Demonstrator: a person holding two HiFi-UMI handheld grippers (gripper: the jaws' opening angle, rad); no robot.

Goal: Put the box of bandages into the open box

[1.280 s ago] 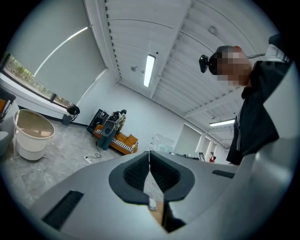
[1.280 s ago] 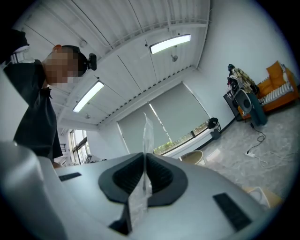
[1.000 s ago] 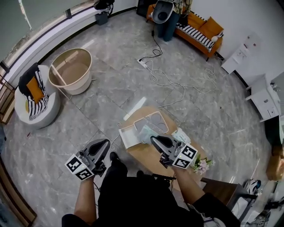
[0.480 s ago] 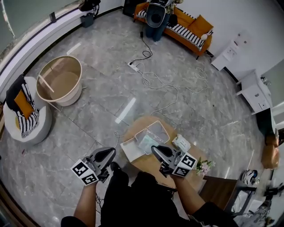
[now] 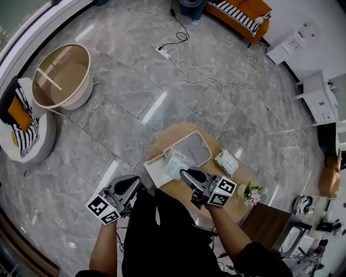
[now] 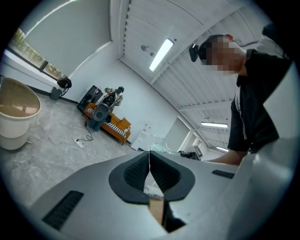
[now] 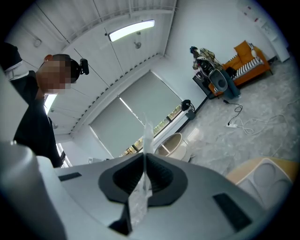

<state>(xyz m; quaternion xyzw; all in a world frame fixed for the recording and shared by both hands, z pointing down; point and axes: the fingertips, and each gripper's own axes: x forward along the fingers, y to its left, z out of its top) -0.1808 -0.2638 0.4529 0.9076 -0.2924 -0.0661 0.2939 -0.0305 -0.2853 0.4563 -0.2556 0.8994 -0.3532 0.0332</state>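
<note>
The box of bandages (image 5: 227, 161), white with a green print, lies on the round wooden table (image 5: 238, 178), right of the open box (image 5: 190, 147), a clear bin that shows again in the right gripper view (image 7: 271, 177). The bin's white lid (image 5: 155, 172) lies at its left, with a teal packet (image 5: 174, 163) on it. My right gripper (image 5: 185, 174) hovers at the table's near edge by that packet, shut on a strip of clear plastic film (image 7: 147, 136). My left gripper (image 5: 131, 184) hangs off the table's left side, its jaws (image 6: 149, 157) shut with nothing between them.
A small bunch of flowers (image 5: 253, 193) stands at the table's right edge. On the marble floor are a beige tub (image 5: 59, 76), a round seat with striped cushions (image 5: 21, 127), a power strip with cables (image 5: 189, 67), an orange sofa (image 5: 246, 16) and white cabinets (image 5: 316, 97).
Both grippers have sunk toward table height and the head view has tipped further down. The right gripper keeps its hold on the plastic film; the left stays shut.
</note>
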